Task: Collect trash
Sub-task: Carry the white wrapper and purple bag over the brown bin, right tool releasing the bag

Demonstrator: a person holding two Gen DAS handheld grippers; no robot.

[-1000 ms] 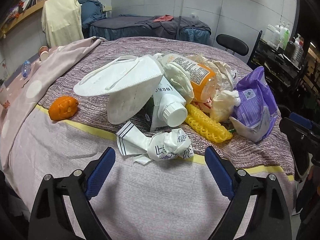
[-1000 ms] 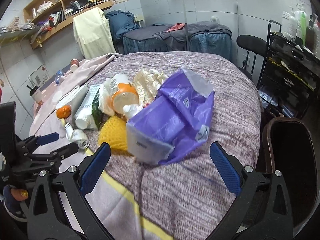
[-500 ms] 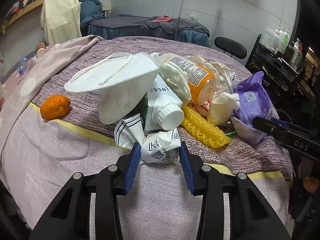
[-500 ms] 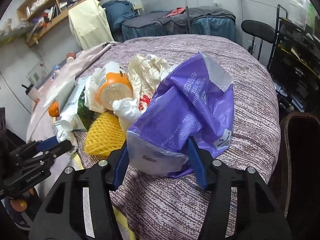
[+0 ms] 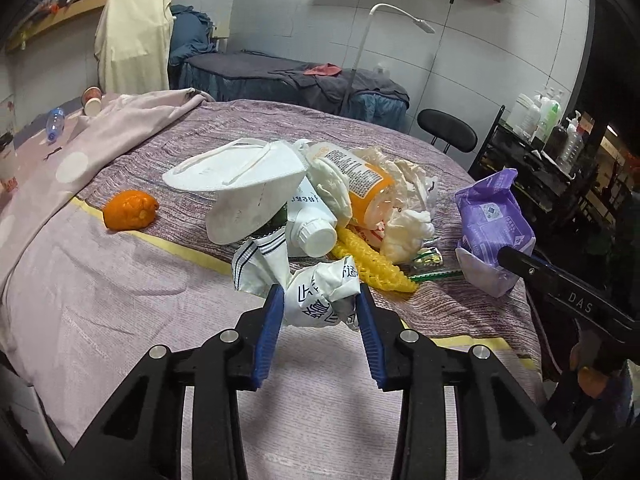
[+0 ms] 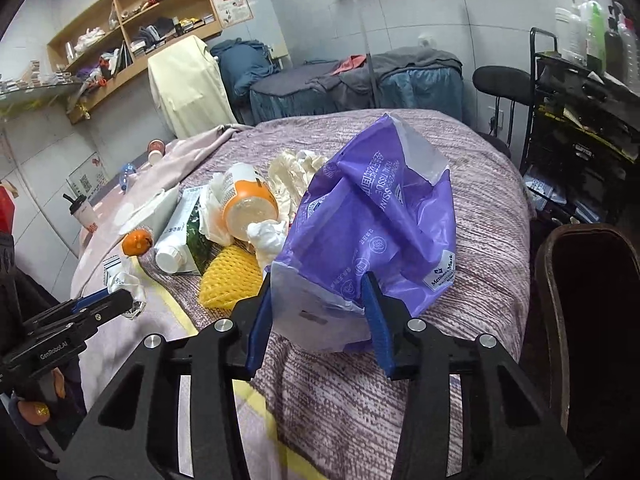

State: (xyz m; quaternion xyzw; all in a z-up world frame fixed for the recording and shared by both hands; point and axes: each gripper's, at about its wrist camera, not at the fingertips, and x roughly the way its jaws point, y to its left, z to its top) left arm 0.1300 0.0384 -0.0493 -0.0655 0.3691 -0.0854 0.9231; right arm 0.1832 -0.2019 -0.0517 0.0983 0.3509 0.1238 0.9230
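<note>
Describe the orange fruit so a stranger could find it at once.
Start at the bed with the purple striped cover and find the trash pile in its middle. Left of the white face mask, apart from the pile, lies the orange fruit. It alone sits by itself, beside the yellow stripe.

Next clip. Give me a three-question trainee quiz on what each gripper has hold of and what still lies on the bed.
1. True or false: the left gripper is shut on the crumpled white wrapper.
2. The right gripper grips: A) orange bottle B) purple tissue pack C) yellow foam net
3. Fill in: the orange fruit lies apart from the pile, on the ____.

Key: 1 true; 2 B; 3 bed.
</note>
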